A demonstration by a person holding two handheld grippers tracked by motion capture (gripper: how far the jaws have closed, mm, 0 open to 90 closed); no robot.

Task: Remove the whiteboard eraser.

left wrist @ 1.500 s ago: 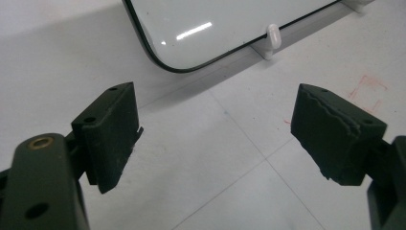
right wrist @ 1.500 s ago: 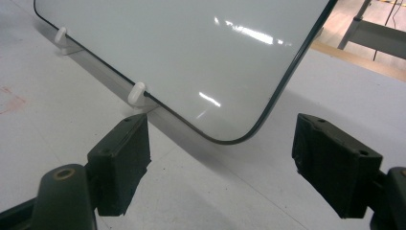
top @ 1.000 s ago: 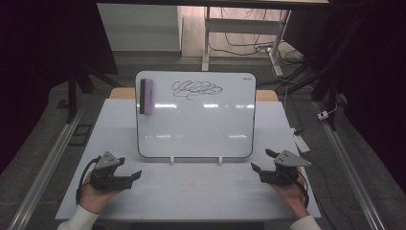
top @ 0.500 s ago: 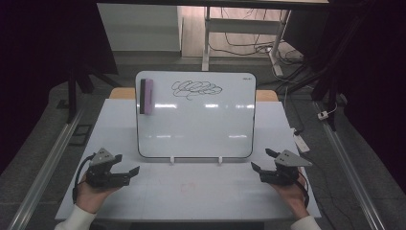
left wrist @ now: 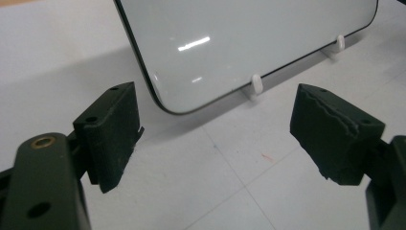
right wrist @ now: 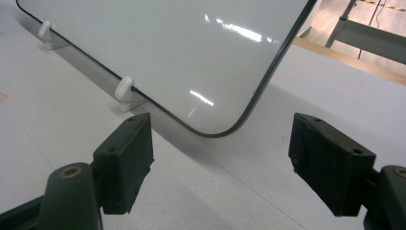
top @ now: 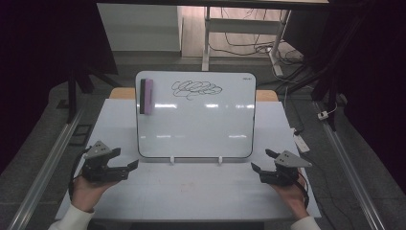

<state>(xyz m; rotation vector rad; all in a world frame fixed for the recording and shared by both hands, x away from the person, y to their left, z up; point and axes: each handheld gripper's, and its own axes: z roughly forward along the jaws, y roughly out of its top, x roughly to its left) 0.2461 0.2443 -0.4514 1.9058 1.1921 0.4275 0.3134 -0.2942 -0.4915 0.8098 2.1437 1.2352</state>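
The tabletop (top: 191, 196) carries a whiteboard (top: 196, 129) propped on two small white feet, ahead of and between the left gripper (top: 125, 164) and right gripper (top: 261, 165). Both grippers are wide open and empty. The board looks stiff, glossy and slippery; grip its edges. Up ahead of the left gripper, an eraser (top: 146, 96) clings beside a scribble (top: 196, 89); it looks light and easily pinched across its narrow sides.

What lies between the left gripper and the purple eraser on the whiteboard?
In the high view, bare white table and the whiteboard's blank lower left part lie between the left gripper and the eraser. Nothing else stands there.
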